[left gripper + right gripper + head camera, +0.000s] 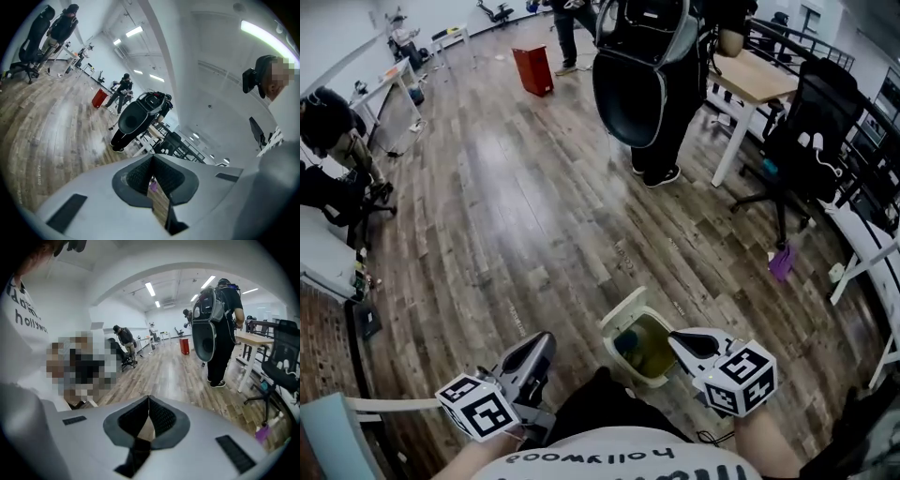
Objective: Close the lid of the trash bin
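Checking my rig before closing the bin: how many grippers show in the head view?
2. The left gripper is at the lower left; the right gripper is at the lower right, its tip at the edge of the trash bin. No others show.

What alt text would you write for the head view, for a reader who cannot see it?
Seen from above, a trash bin stands open on a wooden floor, lid raised, with the left tool and right tool held near it.

Print on a white shirt
We read "hollywood", upside down, on the shirt at six o'clock; the larger letters beneath are perhaps cut off.
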`<state>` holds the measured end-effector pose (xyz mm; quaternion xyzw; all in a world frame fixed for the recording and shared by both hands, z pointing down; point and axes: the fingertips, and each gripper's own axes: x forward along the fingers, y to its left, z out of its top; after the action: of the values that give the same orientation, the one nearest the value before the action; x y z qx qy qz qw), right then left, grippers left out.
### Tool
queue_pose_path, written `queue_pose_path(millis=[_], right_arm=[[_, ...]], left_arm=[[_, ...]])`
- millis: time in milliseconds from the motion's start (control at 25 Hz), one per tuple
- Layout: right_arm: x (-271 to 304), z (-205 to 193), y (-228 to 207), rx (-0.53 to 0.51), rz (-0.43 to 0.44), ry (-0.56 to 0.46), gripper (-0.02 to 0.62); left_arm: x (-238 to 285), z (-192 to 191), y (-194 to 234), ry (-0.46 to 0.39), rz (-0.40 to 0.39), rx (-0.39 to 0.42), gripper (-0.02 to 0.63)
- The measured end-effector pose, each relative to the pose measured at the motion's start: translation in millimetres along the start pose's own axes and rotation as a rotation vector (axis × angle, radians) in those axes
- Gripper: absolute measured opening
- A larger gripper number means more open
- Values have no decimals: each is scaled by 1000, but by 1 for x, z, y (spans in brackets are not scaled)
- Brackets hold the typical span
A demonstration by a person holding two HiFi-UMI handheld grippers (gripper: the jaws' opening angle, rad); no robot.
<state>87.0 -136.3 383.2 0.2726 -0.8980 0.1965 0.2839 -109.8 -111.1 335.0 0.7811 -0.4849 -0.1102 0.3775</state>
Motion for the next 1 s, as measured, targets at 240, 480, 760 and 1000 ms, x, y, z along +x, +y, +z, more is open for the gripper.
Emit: queue_pose_path(millis=[240,480,760,1000], right_arm=[[50,4,-17,41,34,50,9],[112,5,-41,58,54,132,9],[190,-17,-60,-19,19,275,9],[236,-46,-76,-16,-24,406,9]], left_arm=[[28,23,26,5,15,-18,8],[72,43,60,90,-16,-5,8],[105,54,115,141,-26,-60,8],[115,38,131,224,-35,-84,8]])
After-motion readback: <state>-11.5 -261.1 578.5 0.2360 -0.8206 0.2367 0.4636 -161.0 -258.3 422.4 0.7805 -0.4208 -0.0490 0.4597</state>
